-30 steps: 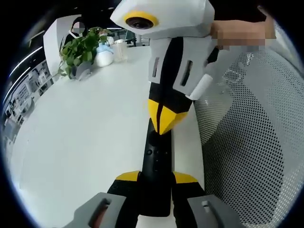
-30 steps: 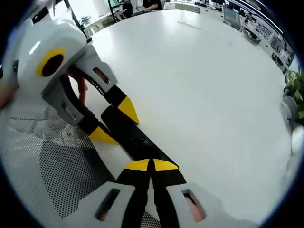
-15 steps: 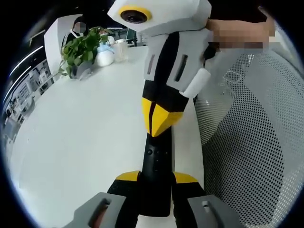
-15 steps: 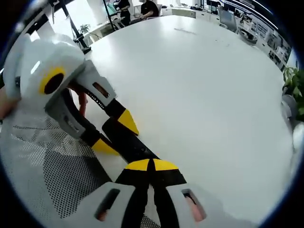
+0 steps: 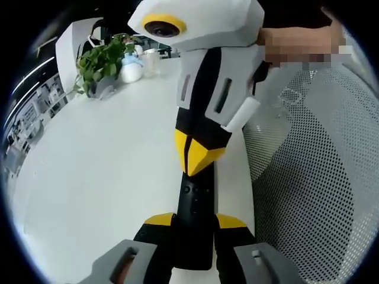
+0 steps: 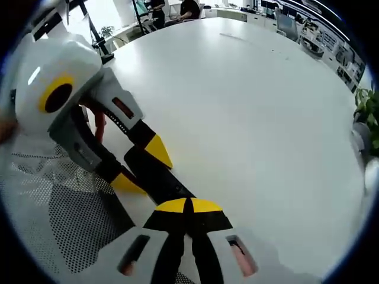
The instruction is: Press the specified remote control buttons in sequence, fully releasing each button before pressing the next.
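Remote (image 5: 195, 204) runs lengthwise from the clamping left tongs (image 5: 195, 222) up-frame to the closed right tongs (image 5: 198, 157) touching its buttons.

Both grippers share one build. The left gripper (image 5: 194, 223) has black jaws capped with yellow pads, rising from grey moulded shells with rectangular slots. The right gripper (image 5: 198, 155) has a white angular housing over a black central spine, white side plates with dark slots, and a pointed yellow tip split by a thin black seam.
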A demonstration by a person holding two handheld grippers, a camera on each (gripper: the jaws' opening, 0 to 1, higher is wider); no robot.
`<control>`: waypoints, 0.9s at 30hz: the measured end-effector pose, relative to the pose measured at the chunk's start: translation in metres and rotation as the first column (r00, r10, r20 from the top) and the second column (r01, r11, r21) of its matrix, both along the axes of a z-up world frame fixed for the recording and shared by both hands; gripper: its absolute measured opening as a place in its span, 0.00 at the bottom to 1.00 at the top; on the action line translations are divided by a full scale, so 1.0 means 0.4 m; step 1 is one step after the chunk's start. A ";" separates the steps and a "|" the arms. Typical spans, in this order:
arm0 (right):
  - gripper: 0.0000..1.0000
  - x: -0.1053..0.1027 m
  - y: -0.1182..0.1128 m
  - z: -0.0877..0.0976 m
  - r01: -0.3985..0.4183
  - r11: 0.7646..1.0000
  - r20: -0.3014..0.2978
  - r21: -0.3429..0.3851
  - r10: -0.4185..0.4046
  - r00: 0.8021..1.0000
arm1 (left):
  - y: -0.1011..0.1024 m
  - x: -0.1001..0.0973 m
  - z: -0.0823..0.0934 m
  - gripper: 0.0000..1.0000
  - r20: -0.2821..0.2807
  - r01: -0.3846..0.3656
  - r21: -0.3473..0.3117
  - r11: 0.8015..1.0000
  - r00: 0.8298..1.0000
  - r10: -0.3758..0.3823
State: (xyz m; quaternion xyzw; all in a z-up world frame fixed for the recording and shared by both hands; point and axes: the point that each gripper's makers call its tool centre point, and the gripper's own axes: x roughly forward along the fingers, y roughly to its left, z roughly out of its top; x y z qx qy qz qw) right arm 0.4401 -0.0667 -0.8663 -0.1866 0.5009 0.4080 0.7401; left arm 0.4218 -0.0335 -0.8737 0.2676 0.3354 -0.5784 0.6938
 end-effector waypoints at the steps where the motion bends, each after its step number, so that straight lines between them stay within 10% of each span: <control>1: 0.00 0.000 0.000 0.000 0.000 1.000 0.002 0.001 0.000 1.000 | 0.000 0.000 0.000 0.25 0.000 0.000 0.000 1.000 1.000 0.000; 27: 0.00 0.003 0.000 -0.003 -0.036 0.999 0.039 0.038 0.034 0.999 | -0.001 0.001 -0.002 0.25 0.001 -0.008 -0.001 1.000 1.000 0.008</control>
